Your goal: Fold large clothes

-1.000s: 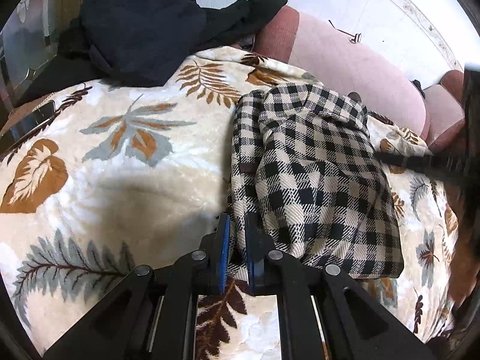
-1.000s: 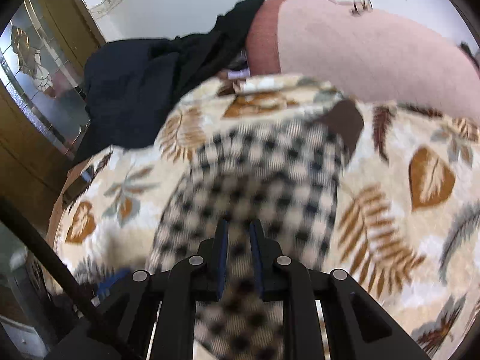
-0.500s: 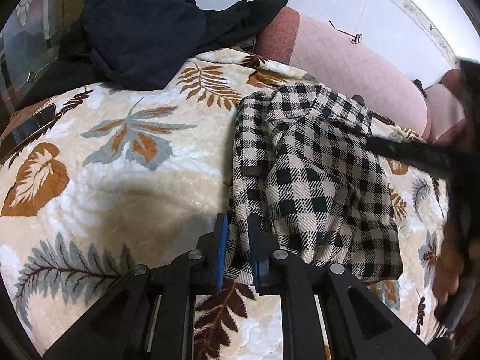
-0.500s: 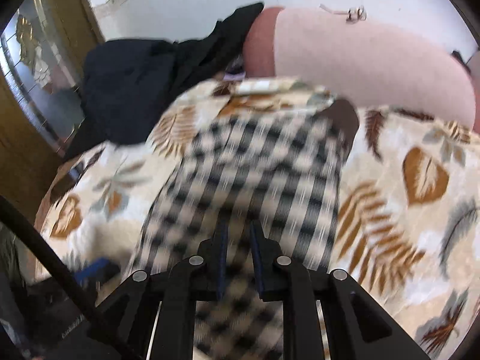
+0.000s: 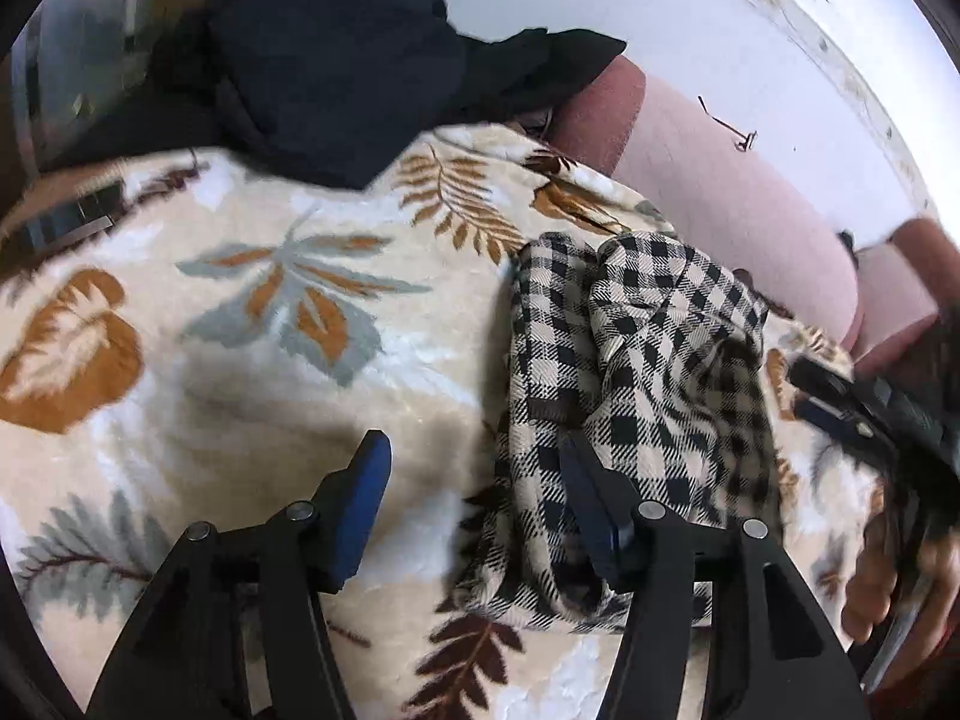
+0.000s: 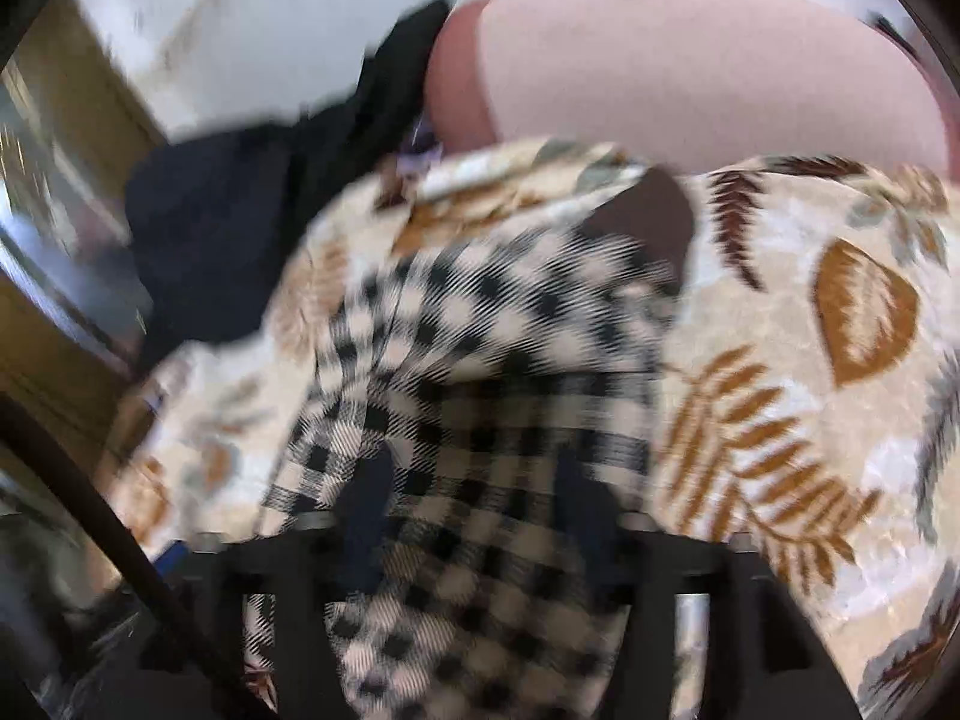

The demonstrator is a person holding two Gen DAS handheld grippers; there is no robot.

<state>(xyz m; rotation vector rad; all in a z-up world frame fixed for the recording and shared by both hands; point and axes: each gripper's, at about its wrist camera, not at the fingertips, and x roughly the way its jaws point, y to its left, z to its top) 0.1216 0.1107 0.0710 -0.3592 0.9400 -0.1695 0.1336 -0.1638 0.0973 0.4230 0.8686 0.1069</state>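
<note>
A black and cream checked garment [image 5: 648, 372] lies folded in a bundle on the leaf-print blanket [image 5: 270, 360]. My left gripper [image 5: 474, 468] is open just in front of the bundle's near left edge, its right finger over the cloth, holding nothing. My right gripper [image 5: 840, 396] shows at the right edge of the left wrist view, beside the bundle. In the blurred right wrist view the garment [image 6: 480, 360] fills the middle, and my right gripper [image 6: 474, 498] stands open over it with cloth between the fingers.
A pile of dark clothes [image 5: 336, 66] lies at the far left of the blanket. A pink cushioned backrest [image 5: 732, 204] runs behind. A wooden door with glass [image 6: 54, 228] stands at the left.
Both grippers were shut on the checked garment and have opened, letting it go. The garment now rests on the blanket. The right wrist view is blurred by motion.
</note>
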